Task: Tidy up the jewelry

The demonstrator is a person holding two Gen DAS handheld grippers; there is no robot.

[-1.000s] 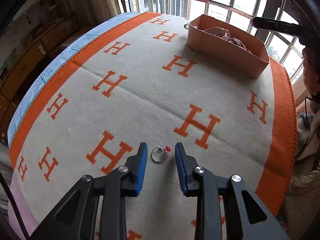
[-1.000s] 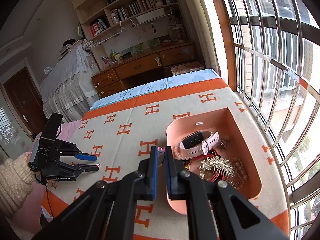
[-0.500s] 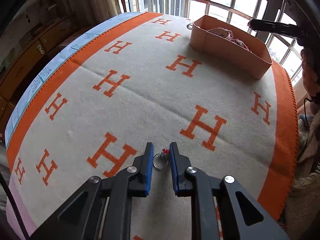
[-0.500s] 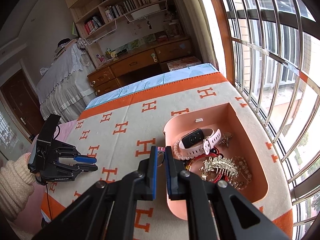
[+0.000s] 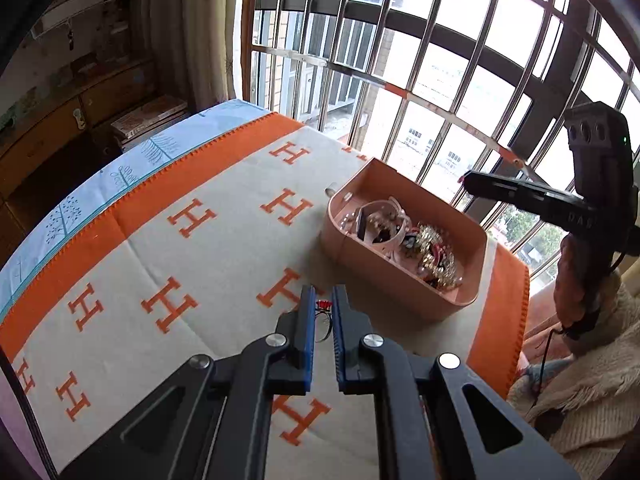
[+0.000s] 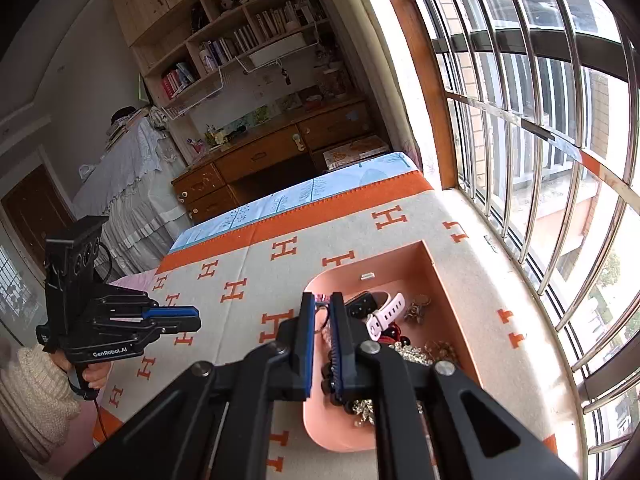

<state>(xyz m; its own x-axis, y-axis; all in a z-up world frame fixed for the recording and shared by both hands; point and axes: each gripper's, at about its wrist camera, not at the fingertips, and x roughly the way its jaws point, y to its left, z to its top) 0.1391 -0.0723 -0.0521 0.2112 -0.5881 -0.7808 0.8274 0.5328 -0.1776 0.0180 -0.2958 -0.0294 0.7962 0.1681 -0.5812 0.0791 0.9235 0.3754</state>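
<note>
Silver ring (image 5: 322, 322) with red stone, pinched upright

wrist views, angled down, sharing tray (image 5: 404, 280)

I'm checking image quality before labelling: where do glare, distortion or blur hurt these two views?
Left wrist view: the window is blown out, its bars bow from fisheye distortion, and the dim shelves look soft. Right wrist view: the window glares white, while the tray is evenly lit and sharp.
</note>
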